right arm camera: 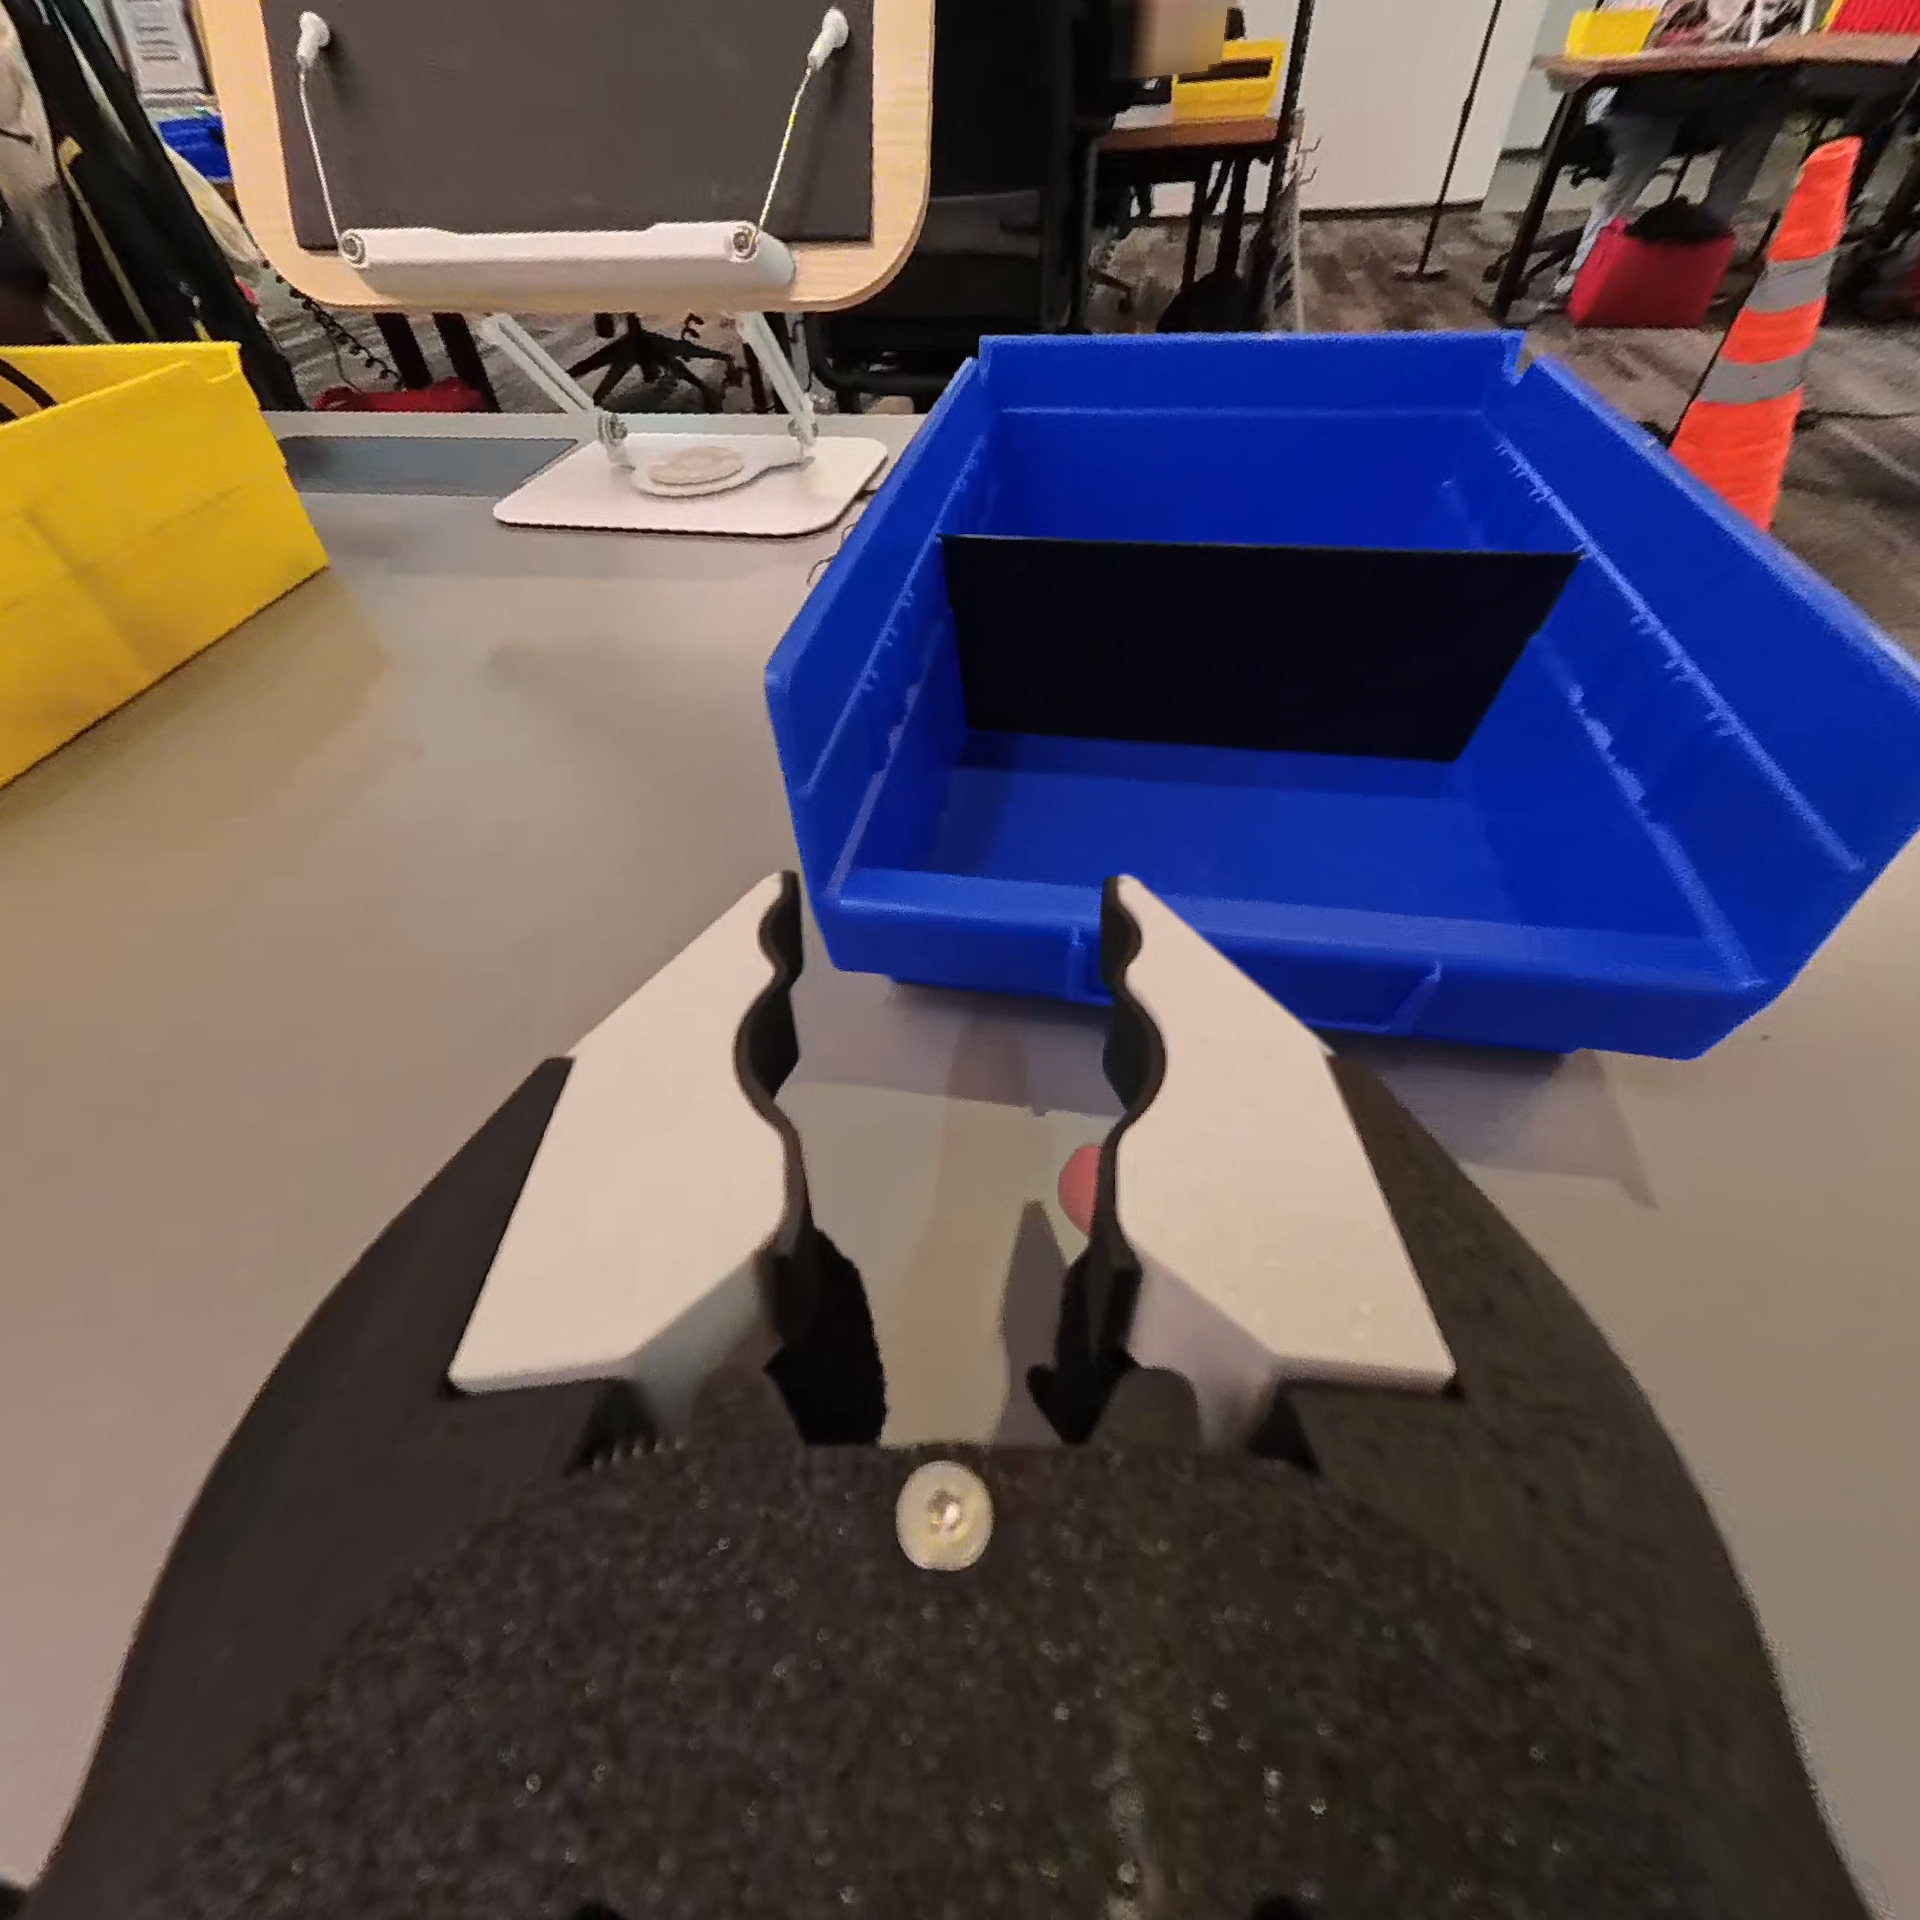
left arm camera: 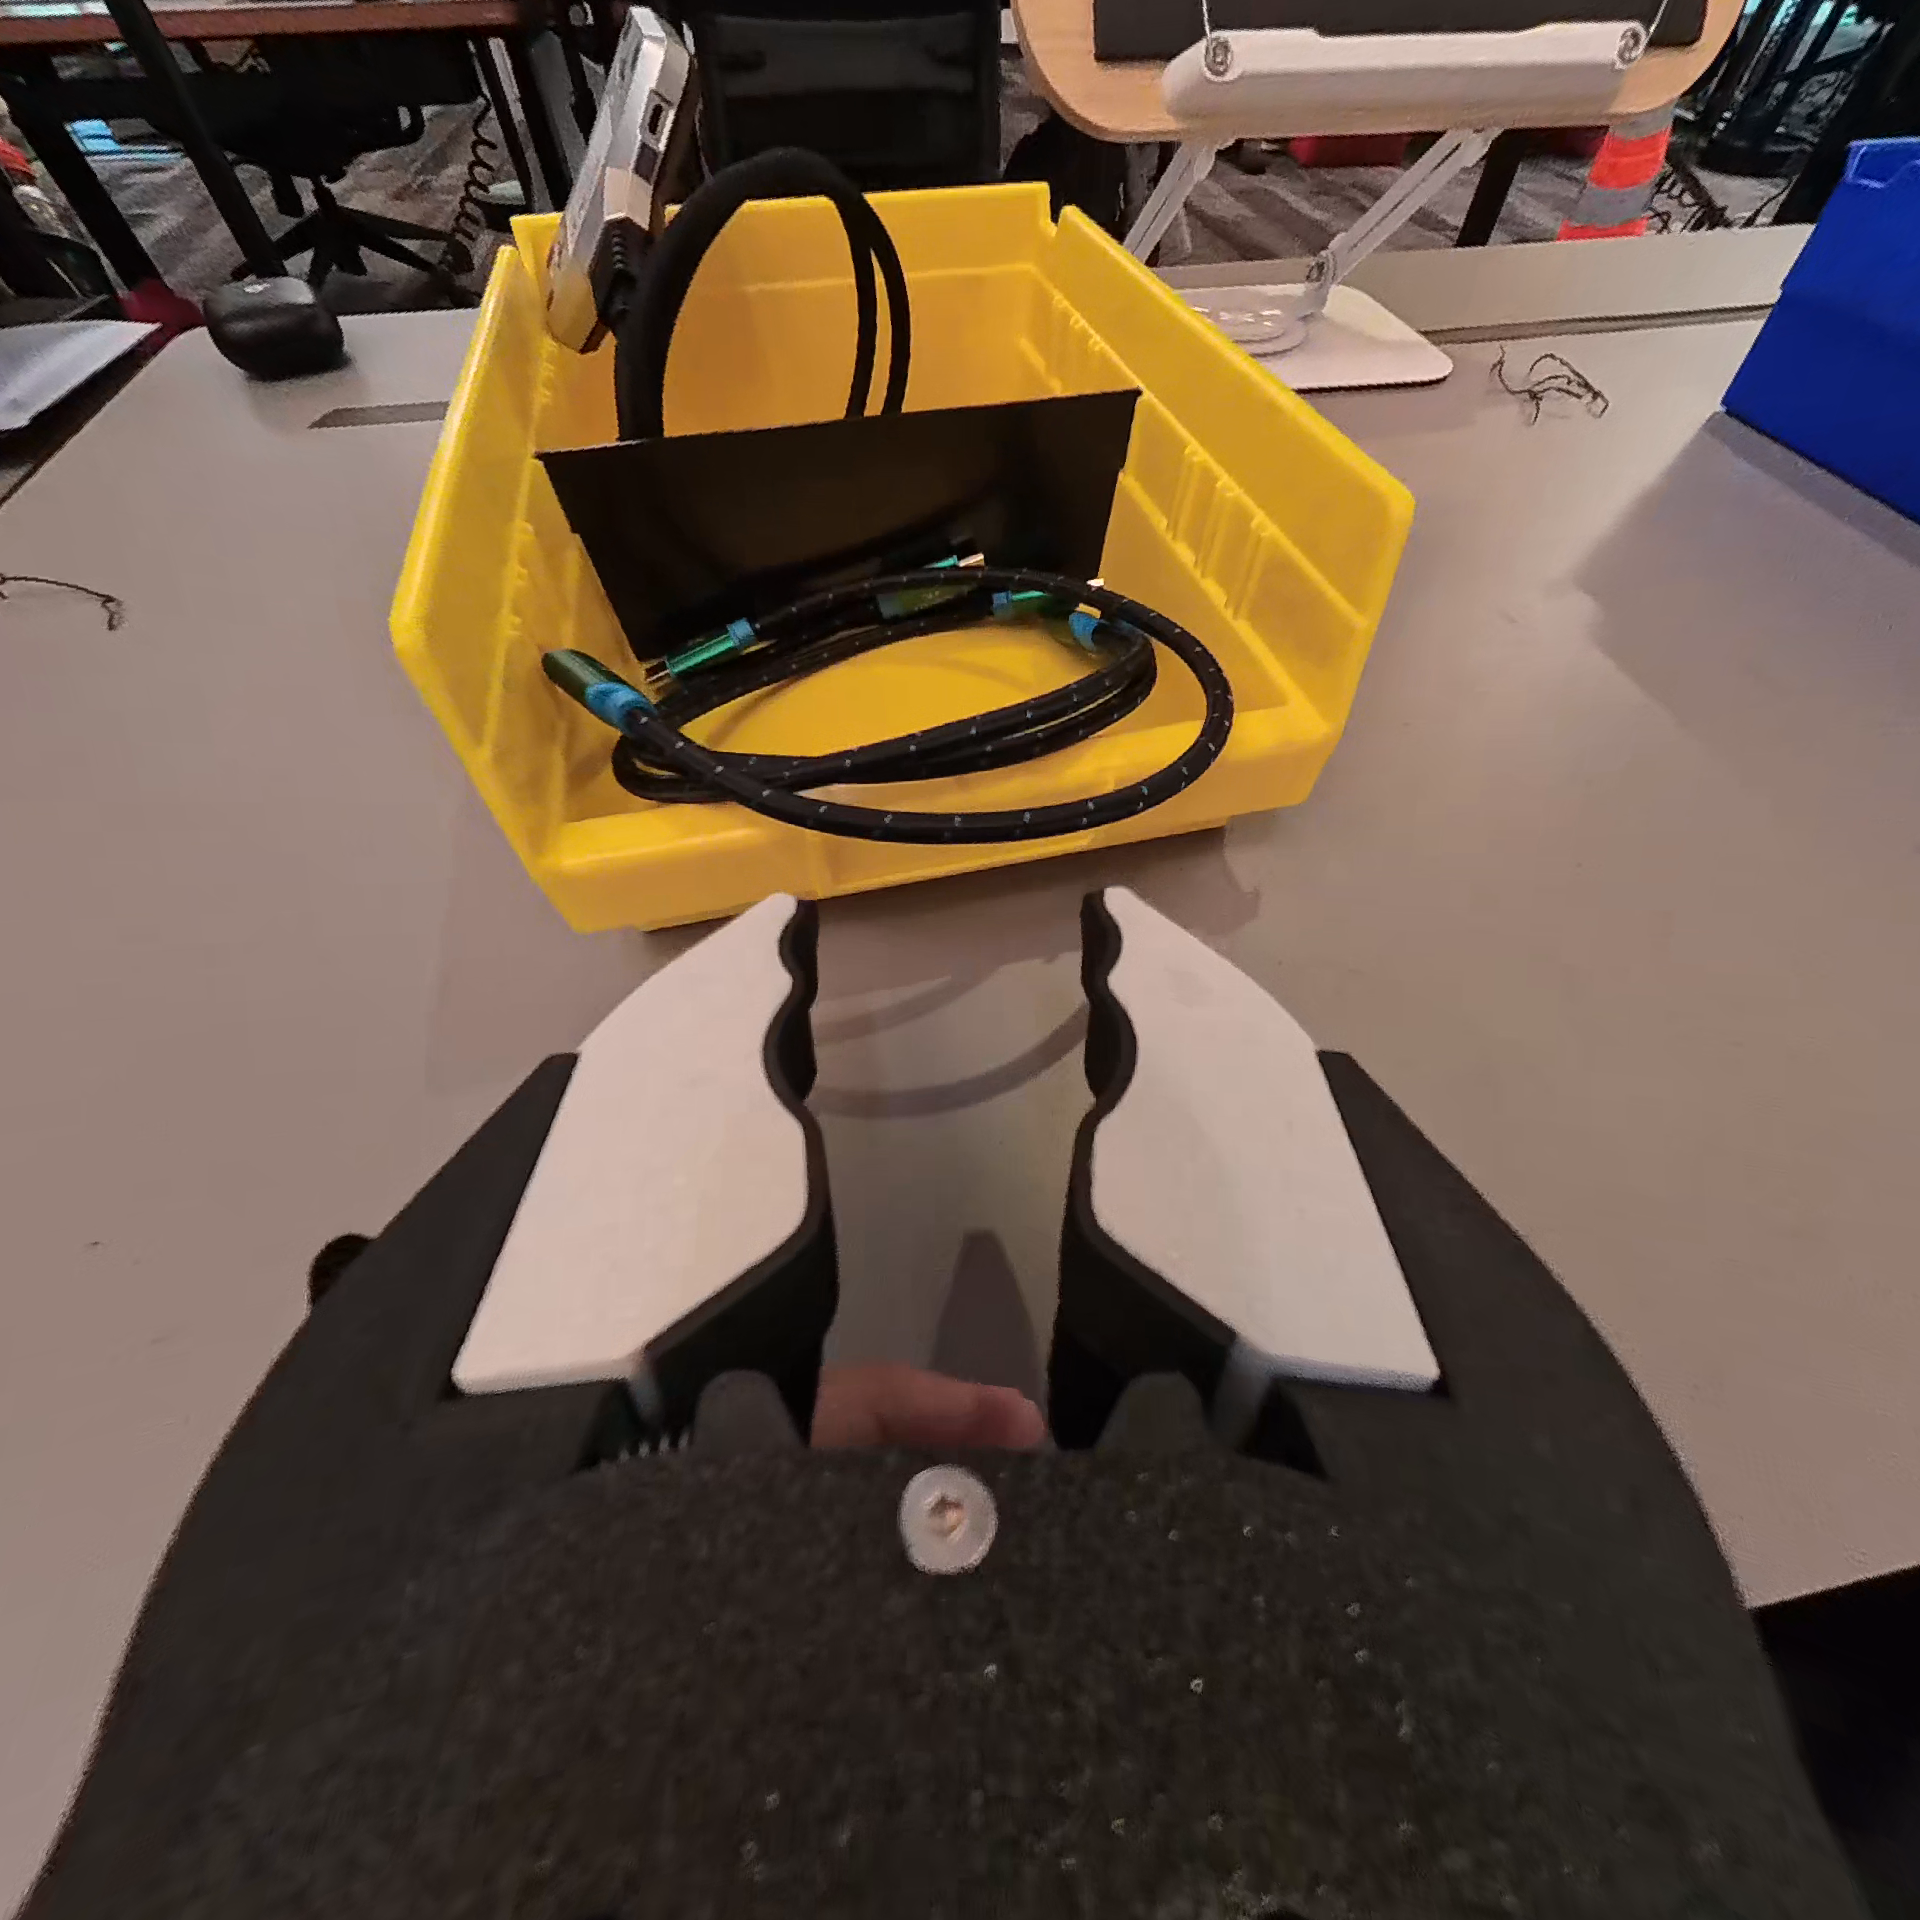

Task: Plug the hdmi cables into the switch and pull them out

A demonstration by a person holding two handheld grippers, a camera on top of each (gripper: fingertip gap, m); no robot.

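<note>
A yellow bin (left arm camera: 1226, 499) stands on the grey table. In its front part lie coiled black braided HDMI cables (left arm camera: 935, 748) with green and blue plugs (left arm camera: 587, 681). Behind a black divider (left arm camera: 831, 499) a silver switch (left arm camera: 623, 177) leans at the back left with a thick black cable loop (left arm camera: 769, 270). My left gripper (left arm camera: 948, 914) is open and empty, just short of the bin's front lip. My right gripper (right arm camera: 951, 904) is open and empty, in front of an empty blue bin (right arm camera: 1299, 831) with a black divider (right arm camera: 1247, 644).
A white stand with a wood-edged board (right arm camera: 582, 156) sits at the table's far side. The yellow bin shows at the left of the right wrist view (right arm camera: 135, 520). A black pouch (left arm camera: 272, 327) lies at far left. An orange cone (right arm camera: 1766, 332) stands beyond the table. Tip to tip, the grippers are about 50 centimeters apart. The right gripper is farther from the silver switch (left arm camera: 623, 177), some 60 centimeters, than the left, some 30 centimeters.
</note>
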